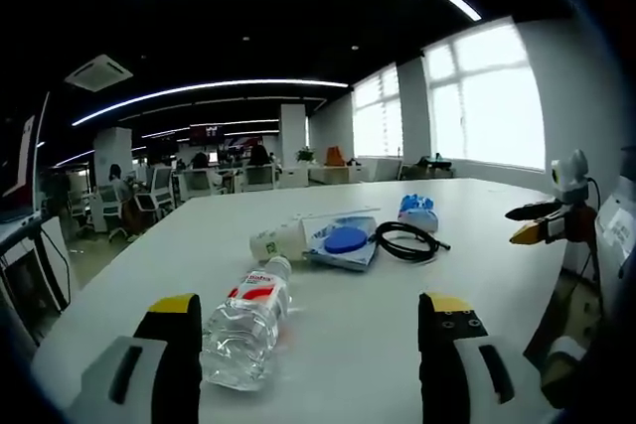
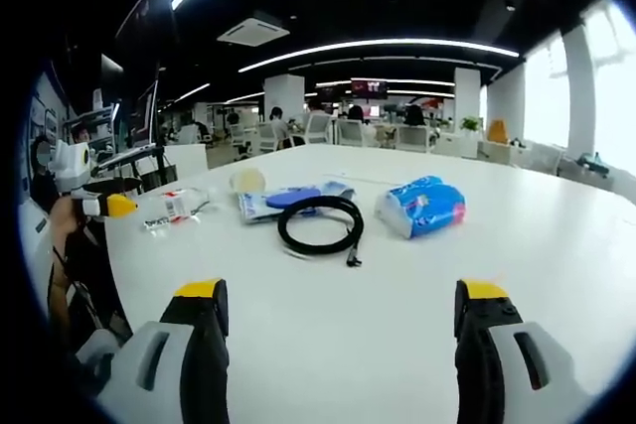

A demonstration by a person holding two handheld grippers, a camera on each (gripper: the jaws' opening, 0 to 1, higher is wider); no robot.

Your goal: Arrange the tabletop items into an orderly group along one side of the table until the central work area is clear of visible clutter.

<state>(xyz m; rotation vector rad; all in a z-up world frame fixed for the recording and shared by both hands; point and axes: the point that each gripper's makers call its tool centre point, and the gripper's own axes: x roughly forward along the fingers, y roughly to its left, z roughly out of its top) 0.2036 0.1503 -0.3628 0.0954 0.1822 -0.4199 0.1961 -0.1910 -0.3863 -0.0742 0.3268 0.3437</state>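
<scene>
White desk (image 1: 477, 245) lies under both grippers, fingers spread wide and holding nothing. Closest to the left gripper (image 1: 310, 345) lies a water bottle (image 1: 248, 320). Farther off sit a black cable (image 2: 320, 222) and tissue pack (image 2: 423, 206). Nothing looks sorted yet, so grab the bottle first.

Bottle (image 1: 248, 325) label red, text prob. unreadable.

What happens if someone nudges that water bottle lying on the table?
The water bottle lies on its side, so it would probably roll. Its clear plastic looks thin and smooth, so likely light and a bit slippery between jaws.
</scene>
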